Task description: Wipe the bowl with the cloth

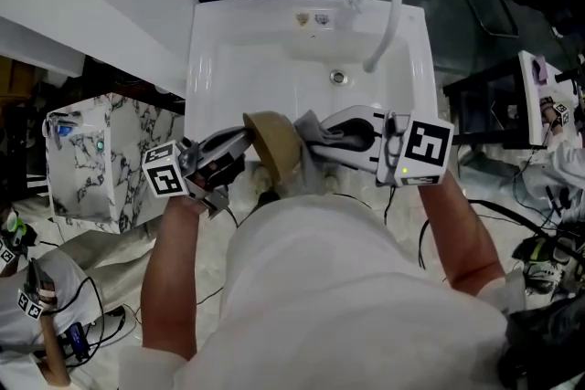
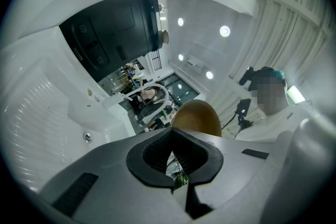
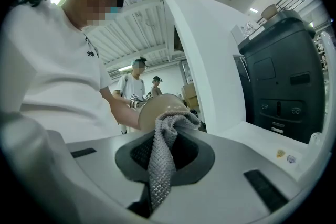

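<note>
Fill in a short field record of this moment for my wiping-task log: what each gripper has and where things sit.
left gripper: fingers shut on the bowl's edge
right gripper: fingers shut on the cloth
bowl: tan, held tipped in the air between the two grippers
cloth: grey, bunched against the bowl
sink: white, behind and below the bowl
faucet: white, curved over the basin

I am working in what looks like a recording lab: free-standing white sink [image 1: 212,59] at frame centre, loose cables [image 1: 501,212] lower right, other people [image 3: 137,84] under industrial ceiling lights.
</note>
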Tool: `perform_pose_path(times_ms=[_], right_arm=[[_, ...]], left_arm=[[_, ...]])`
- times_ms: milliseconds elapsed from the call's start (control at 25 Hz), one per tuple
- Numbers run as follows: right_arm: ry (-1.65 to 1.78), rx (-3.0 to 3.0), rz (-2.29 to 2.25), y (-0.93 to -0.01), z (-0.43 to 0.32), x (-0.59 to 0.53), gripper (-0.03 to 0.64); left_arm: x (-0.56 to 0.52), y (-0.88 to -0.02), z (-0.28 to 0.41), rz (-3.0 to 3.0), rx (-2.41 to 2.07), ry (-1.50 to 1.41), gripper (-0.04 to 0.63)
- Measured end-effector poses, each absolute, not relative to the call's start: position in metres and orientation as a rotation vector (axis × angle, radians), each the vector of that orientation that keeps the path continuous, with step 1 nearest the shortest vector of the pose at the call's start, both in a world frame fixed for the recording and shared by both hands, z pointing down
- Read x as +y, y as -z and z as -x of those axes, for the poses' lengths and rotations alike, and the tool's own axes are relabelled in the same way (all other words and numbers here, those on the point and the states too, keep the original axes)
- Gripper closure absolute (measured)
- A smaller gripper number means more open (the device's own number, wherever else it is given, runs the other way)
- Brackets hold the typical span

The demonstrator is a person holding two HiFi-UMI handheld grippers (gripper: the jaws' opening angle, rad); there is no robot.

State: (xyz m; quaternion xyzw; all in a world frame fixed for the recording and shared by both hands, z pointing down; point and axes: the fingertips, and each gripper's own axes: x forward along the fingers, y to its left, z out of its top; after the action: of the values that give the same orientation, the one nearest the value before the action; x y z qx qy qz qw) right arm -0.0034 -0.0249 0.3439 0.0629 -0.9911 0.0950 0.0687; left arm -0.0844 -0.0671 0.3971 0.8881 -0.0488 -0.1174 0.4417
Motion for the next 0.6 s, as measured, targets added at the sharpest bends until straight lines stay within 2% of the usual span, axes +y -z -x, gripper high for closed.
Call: perform_pose_path(times_ms=[600], right_arm=[[-0.286, -2.977, -0.249, -0.346, 0.014, -0.044, 0.589]], left_arm=[[-0.056, -0.377, 0.074, -2.200, -0.042, 0.352, 0.584]])
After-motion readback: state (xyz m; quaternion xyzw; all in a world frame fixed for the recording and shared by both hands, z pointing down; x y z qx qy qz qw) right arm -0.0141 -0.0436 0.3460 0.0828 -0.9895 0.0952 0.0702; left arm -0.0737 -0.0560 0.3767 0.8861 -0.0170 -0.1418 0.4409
